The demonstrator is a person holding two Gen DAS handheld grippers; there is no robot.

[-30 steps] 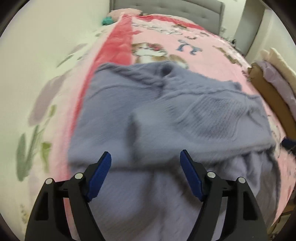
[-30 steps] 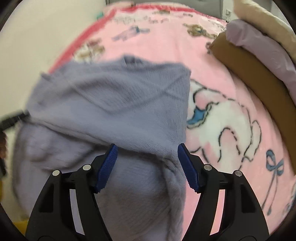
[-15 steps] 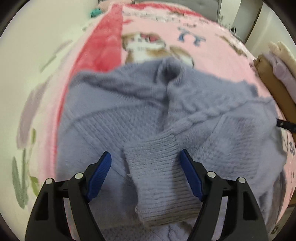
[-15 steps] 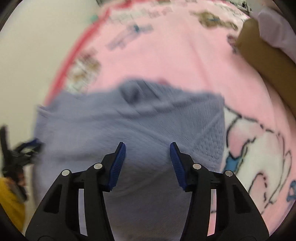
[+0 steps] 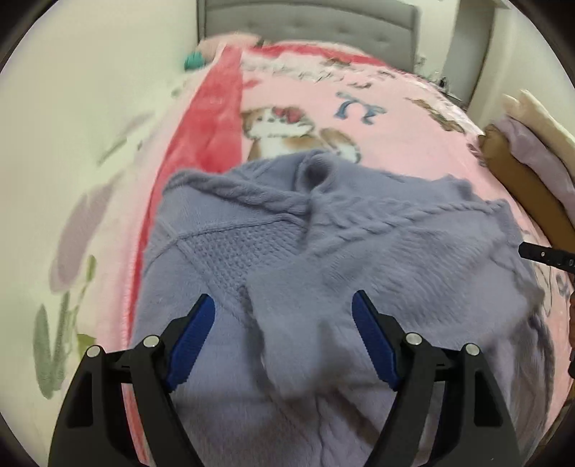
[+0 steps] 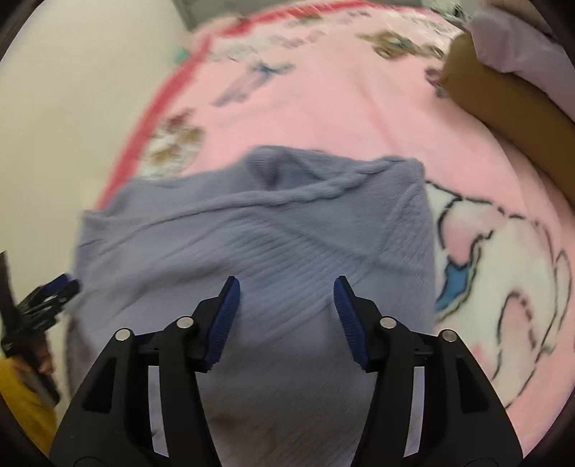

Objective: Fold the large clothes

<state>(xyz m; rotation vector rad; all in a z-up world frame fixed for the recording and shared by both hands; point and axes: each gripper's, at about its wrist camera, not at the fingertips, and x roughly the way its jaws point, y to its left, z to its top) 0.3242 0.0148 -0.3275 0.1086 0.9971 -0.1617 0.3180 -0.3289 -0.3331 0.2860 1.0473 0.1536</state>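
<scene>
A lavender cable-knit sweater [image 5: 359, 251] lies on the pink blanket [image 5: 395, 143], collar toward the headboard. One sleeve is folded across its body, the cuff end [image 5: 287, 323] lying under my left gripper [image 5: 283, 300], which hovers open above the knit without touching it. In the right wrist view the sweater [image 6: 269, 233] fills the middle. My right gripper [image 6: 286, 283] hangs over its ribbed lower part with the jaws opening and nothing pressed between the pads. Each gripper shows at the edge of the other's view: the right gripper [image 5: 546, 257] and the left gripper [image 6: 50, 298].
A stack of folded clothes [image 5: 521, 169], brown, lilac and cream, sits at the bed's right side [image 6: 503, 93]. A grey padded headboard [image 5: 309, 21] closes the far end. A white floral sheet [image 5: 72, 179] runs along the left edge.
The sweater went from bunched to lying flatter, with a sleeve folded across its body. My right gripper narrowed, then widened a little over the knit. My left gripper drew back slightly, staying open.
</scene>
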